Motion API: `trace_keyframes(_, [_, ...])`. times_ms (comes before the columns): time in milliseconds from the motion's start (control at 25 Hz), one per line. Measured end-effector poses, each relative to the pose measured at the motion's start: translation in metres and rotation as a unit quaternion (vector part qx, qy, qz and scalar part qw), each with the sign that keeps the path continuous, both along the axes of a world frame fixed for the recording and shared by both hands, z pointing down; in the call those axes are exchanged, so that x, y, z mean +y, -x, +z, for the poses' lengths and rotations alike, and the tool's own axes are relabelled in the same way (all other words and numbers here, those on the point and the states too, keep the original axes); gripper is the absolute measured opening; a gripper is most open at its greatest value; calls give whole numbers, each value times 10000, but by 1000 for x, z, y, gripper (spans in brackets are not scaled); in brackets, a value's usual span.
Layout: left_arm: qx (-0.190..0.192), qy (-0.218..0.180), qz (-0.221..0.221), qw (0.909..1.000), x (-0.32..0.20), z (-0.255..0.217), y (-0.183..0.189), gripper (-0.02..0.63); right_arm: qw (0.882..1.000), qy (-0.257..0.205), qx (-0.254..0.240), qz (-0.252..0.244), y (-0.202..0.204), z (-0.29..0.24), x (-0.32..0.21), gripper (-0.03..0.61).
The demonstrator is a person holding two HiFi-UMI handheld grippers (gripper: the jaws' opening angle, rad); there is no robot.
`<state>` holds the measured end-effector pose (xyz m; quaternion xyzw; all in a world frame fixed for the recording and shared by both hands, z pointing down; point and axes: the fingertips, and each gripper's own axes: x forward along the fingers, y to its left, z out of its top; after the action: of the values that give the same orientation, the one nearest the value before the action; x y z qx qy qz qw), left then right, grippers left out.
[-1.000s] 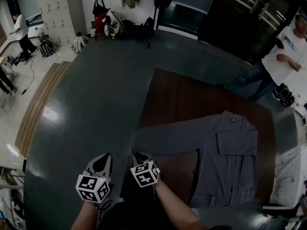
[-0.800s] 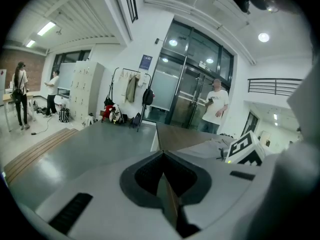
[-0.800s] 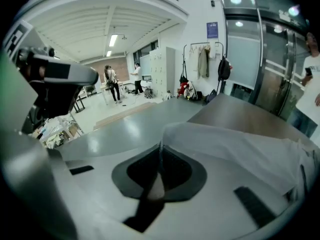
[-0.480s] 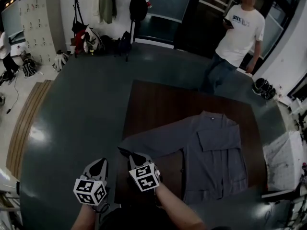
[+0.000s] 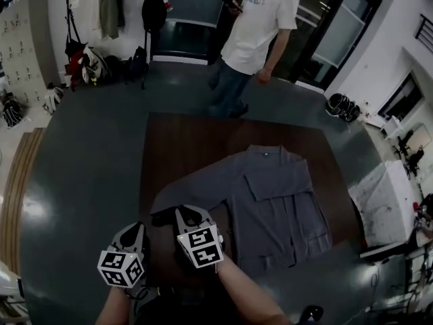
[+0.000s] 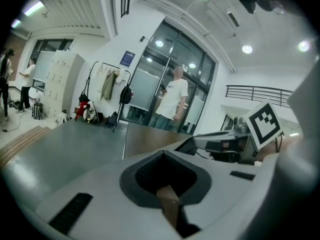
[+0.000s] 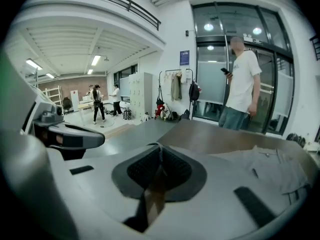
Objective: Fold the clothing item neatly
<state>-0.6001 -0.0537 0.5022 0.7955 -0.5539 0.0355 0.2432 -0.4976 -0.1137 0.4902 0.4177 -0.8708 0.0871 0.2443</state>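
shirt [image 5: 277,195]: plain grey | table [image 5: 183,147]: dark brown | floor [image 5: 88,161]: grey-green | marker cubes [image 5: 201,244]: black-white squares | bystander's T-shirt [image 5: 260,15]: white

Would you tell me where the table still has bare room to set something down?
Bare table lies along the far edge, between the shirt and the standing person, and in the far left corner beyond the sleeve. The near left is crowded by the left gripper and the right gripper.

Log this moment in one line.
right gripper: just closed on sleeve | left gripper: shut, empty | shirt: lying on table
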Motion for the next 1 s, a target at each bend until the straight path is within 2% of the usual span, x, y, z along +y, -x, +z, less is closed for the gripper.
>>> trace_keyframes(160, [-166,-100,16,9998,-5,-9,-35,8,9994,-107,-308,-124,-26,-14,-2,12])
trace_keyframes(360, [-261,-183,-302,9990,-11,-14,-82,8,9953,-504,-747,-343,-75,-51,-8,12])
trace_keyframes(480, [-338,-208,-373,9985,-13,-20,-124,8,9926,-645,-972,-340,-122,-76,-18,12])
trace_keyframes(640, [-419,-245,-318,9983,-20,-27,-182,8,9906,-497,-1260,-191,-190,-93,-33,12])
trace_keyframes(880, [-435,-360,-342,9978,-33,-37,-259,8,9894,-426,-1389,27,-293,-95,-51,12])
trace_keyframes(1000, [-441,-363,-364,9977,-33,-39,-284,8,9908,-380,-1292,127,-329,-89,-58,12])
